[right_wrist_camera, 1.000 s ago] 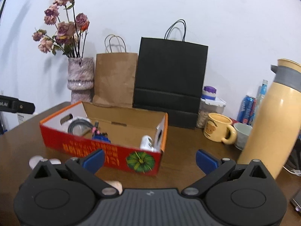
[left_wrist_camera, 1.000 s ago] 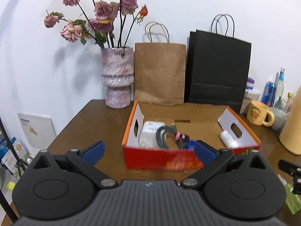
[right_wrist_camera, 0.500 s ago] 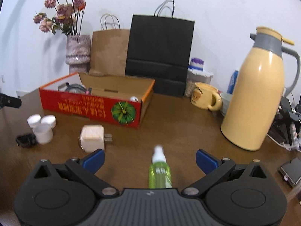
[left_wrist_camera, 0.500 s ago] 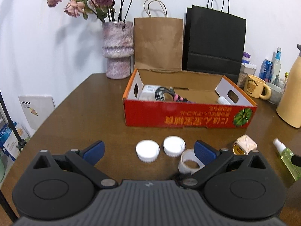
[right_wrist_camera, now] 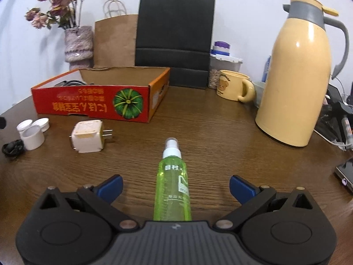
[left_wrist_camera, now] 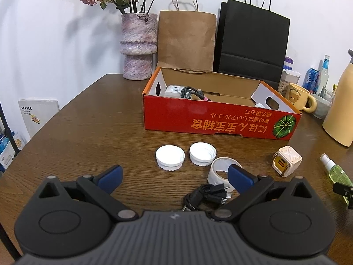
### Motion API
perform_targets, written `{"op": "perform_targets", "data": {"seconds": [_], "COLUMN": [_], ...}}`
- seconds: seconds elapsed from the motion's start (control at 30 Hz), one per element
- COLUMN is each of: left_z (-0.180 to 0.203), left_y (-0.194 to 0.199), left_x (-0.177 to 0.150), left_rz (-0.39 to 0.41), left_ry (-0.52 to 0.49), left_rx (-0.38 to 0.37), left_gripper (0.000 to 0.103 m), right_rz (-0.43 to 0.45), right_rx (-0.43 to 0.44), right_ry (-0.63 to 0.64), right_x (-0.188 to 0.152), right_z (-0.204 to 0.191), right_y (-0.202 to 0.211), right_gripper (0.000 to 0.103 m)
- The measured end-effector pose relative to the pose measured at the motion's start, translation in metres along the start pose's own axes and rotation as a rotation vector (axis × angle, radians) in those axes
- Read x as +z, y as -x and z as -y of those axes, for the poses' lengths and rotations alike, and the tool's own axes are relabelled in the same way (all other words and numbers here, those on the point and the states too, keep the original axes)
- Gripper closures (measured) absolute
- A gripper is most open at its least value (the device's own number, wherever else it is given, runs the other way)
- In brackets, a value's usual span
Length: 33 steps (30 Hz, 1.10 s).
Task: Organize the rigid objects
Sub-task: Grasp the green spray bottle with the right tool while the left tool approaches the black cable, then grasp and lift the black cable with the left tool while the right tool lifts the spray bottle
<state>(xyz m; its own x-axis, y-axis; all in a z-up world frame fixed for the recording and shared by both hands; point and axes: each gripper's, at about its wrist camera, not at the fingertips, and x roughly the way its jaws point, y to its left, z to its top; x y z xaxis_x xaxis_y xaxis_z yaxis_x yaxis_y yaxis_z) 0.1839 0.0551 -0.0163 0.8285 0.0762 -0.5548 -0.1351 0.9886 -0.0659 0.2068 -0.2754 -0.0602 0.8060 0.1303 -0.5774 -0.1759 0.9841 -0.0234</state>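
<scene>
A red cardboard box (left_wrist_camera: 220, 123) (right_wrist_camera: 92, 103) stands open on the brown table, with a white adapter (left_wrist_camera: 174, 89) and a black cable (left_wrist_camera: 192, 92) inside. In front of it lie two white caps (left_wrist_camera: 169, 157) (left_wrist_camera: 202, 153), a white tape ring (left_wrist_camera: 220, 172), a black cable bundle (left_wrist_camera: 207, 195), a white plug charger (left_wrist_camera: 286, 163) (right_wrist_camera: 88, 139) and a green spray bottle (right_wrist_camera: 173, 181) (left_wrist_camera: 337, 172). My left gripper (left_wrist_camera: 174, 176) is open and empty above the caps and cable bundle. My right gripper (right_wrist_camera: 175, 185) is open, with the spray bottle lying between its fingers.
A yellow thermos (right_wrist_camera: 295, 70), a yellow mug (right_wrist_camera: 233, 86), jars and cans stand at the right. A flower vase (left_wrist_camera: 139, 48), a brown bag (left_wrist_camera: 187, 42) and a black bag (left_wrist_camera: 251, 44) line the wall. A phone (right_wrist_camera: 346, 172) and cables lie at the far right edge.
Both grippers have pulled back from the box and dropped lower towards the table. The loose items in front of the box came into view; the spray bottle now lies between the right fingers.
</scene>
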Motion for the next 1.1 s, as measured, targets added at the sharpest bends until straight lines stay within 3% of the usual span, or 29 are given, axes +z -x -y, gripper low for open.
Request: {"op": "perform_targets", "data": {"seconds": [0.1, 0.17, 0.27, 0.3, 0.5, 0.87, 1.1], "left_z": [0.001, 0.003, 0.003, 0.003, 0.003, 0.007, 0.015], "left_y": [-0.001, -0.002, -0.002, -0.002, -0.004, -0.011, -0.019], "left_x": [-0.001, -0.002, -0.004, -0.004, -0.004, -0.008, -0.012], "left_rz": [-0.001, -0.004, -0.001, -0.001, -0.011, -0.045, -0.086], "left_ry": [-0.007, -0.011, -0.014, -0.014, -0.010, -0.034, -0.077], "left_rx": [-0.002, -0.004, -0.005, -0.007, -0.011, -0.022, -0.024], "left_gripper": [0.000, 0.000, 0.000, 0.000, 0.000, 0.000, 0.000], "right_rz": [-0.010, -0.031, -0.040, -0.038, -0.017, 0.147, 0.164], "right_rx": [0.011, 0.013, 0.053, 0.055, 0.041, 0.065, 0.076], "right_ry": [-0.015, -0.014, -0.038, -0.044, -0.036, -0.048, -0.036], "right_x": [0.001, 0.002, 0.002, 0.003, 0.004, 0.006, 0.007], "right_z": [0.003, 0.003, 0.004, 0.004, -0.003, -0.019, -0.025], "right_y": [-0.002, -0.006, -0.008, -0.009, -0.005, 0.016, 0.019], "right_gripper": [0.008, 0.018, 0.066, 0.072, 0.073, 0.073, 0.073]}}
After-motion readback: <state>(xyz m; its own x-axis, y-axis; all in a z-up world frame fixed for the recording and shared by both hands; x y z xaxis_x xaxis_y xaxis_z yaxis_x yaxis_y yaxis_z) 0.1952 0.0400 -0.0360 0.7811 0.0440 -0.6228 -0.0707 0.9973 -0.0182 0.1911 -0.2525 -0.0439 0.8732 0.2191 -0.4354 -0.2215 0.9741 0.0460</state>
